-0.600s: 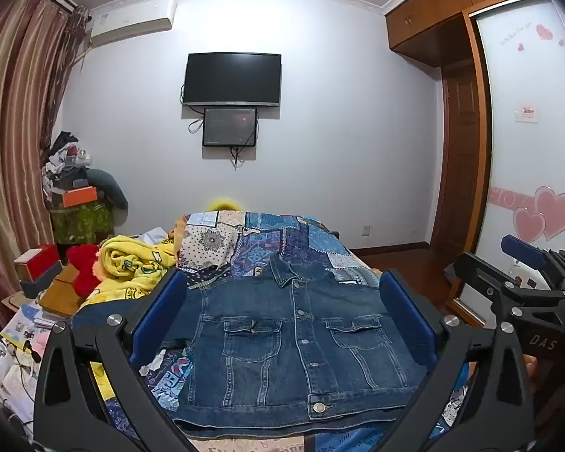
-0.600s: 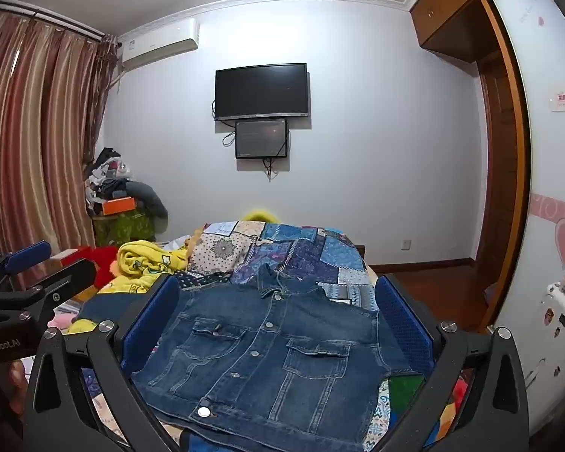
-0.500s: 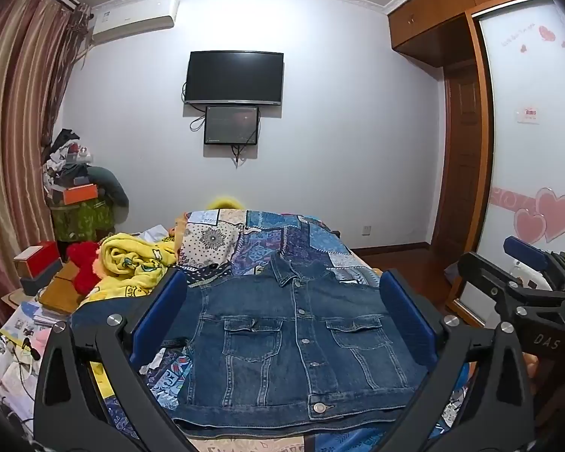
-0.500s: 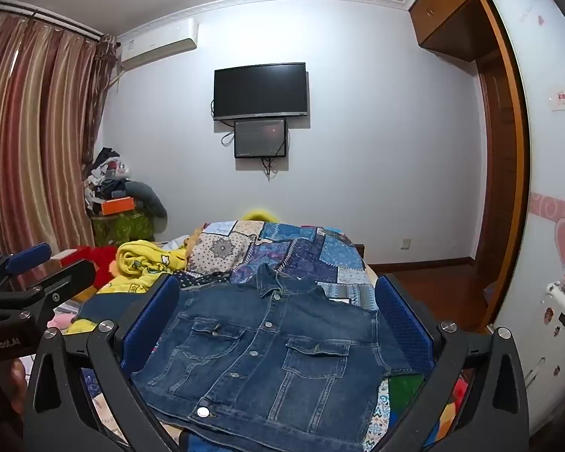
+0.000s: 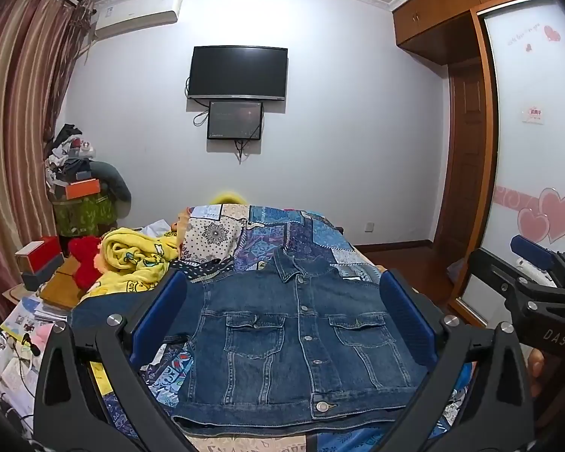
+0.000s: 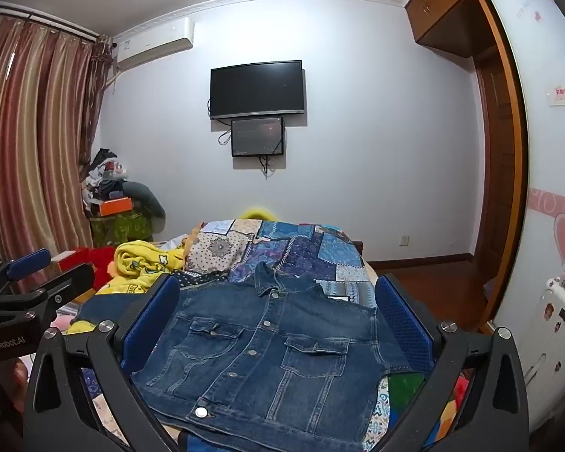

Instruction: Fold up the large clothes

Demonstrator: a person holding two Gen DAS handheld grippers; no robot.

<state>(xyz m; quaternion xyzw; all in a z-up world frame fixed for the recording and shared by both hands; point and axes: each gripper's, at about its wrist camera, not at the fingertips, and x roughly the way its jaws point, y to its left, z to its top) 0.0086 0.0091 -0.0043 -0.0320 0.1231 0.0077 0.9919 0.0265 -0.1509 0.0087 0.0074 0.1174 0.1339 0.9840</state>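
Observation:
A blue denim jacket (image 5: 297,342) lies flat and buttoned on the bed, collar away from me, front up; it also shows in the right wrist view (image 6: 267,354). My left gripper (image 5: 282,320) is open and empty, held above the jacket's near hem, blue pads wide apart. My right gripper (image 6: 275,320) is open and empty, also above the hem, slightly to the right. The right gripper appears at the right edge of the left wrist view (image 5: 538,290); the left gripper appears at the left edge of the right wrist view (image 6: 26,293).
A patchwork quilt (image 5: 282,233) covers the bed. A yellow blanket (image 5: 135,260) and red plush (image 5: 84,260) lie left. Boxes and papers (image 5: 37,301) crowd the left side. A wardrobe (image 5: 527,188) stands right, a TV (image 5: 239,71) on the far wall.
Both grippers have barely shifted; the view has drifted very slightly. The jacket has not moved.

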